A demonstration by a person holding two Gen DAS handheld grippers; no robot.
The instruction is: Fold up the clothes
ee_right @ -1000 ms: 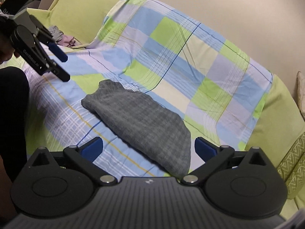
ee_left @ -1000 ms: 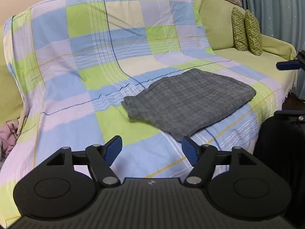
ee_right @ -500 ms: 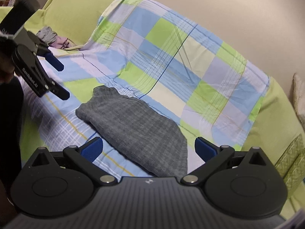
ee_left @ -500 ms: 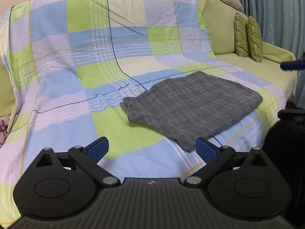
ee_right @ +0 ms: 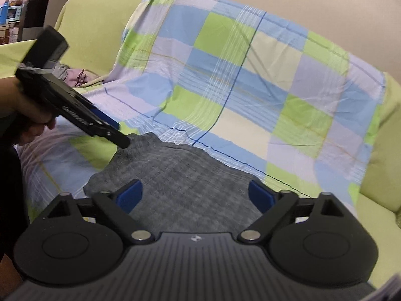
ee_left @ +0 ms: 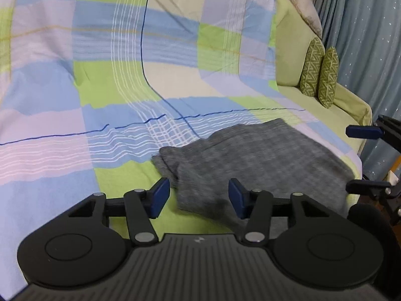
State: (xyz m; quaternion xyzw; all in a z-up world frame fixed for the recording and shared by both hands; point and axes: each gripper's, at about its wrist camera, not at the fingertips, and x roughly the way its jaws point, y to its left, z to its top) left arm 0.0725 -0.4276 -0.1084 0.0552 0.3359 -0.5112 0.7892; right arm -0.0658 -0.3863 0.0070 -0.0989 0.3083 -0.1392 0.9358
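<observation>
A folded grey checked garment point(ee_left: 253, 160) lies flat on the checked cover point(ee_left: 125, 87) of a sofa seat. My left gripper point(ee_left: 199, 197) is open, its blue pads straddling the garment's near left corner just above the cloth. My right gripper point(ee_right: 194, 197) is open over the garment point(ee_right: 180, 175) at its other end. In the right wrist view the left gripper point(ee_right: 110, 130) comes in from the left, its tip at the garment's far corner. In the left wrist view the right gripper's blue fingertips point(ee_left: 363, 131) show at the right edge.
The green sofa point(ee_left: 295, 57) has two patterned green cushions point(ee_left: 319, 72) at its right arm. A pile of pinkish clothes point(ee_right: 75, 75) lies on the sofa's far left. A blue curtain point(ee_left: 363, 37) hangs to the right.
Both grippers have moved in close to the grey garment. The left jaws have narrowed from wide open and now straddle its corner. The garment has not moved.
</observation>
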